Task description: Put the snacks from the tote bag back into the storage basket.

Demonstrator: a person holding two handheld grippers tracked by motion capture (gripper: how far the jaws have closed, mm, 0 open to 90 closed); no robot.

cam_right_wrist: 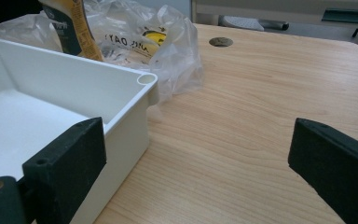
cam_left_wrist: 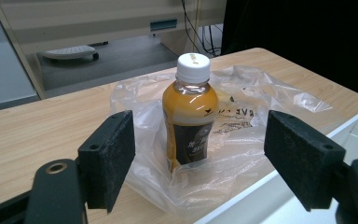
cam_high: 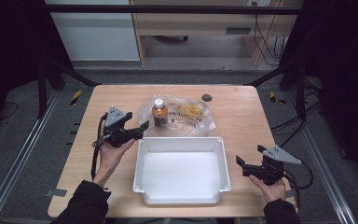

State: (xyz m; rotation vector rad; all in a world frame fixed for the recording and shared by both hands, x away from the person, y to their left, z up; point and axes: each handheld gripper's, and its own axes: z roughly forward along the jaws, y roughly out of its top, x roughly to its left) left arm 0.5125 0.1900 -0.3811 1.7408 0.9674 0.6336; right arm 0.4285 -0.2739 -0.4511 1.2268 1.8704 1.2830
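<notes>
An orange drink bottle (cam_high: pixel 159 113) with a white cap and dark label stands upright on a clear plastic bag (cam_high: pixel 186 116) at the table's far middle. My left gripper (cam_high: pixel 142 127) is open just left of the bottle and aimed at it. In the left gripper view the bottle (cam_left_wrist: pixel 189 112) stands a little beyond the two spread pads (cam_left_wrist: pixel 108 158), apart from them. A white empty tray (cam_high: pixel 181 139) sits at the front centre. My right gripper (cam_high: pixel 239 163) is open beside the tray's right wall (cam_right_wrist: pixel 130 112), holding nothing.
The plastic bag (cam_right_wrist: pixel 135 37) holds a yellow item (cam_high: pixel 189 110) and lies against the tray's far rim. A dark round grommet (cam_high: pixel 207 97) is set in the table's far right part. Bare wood (cam_right_wrist: pixel 242 121) lies right of the tray.
</notes>
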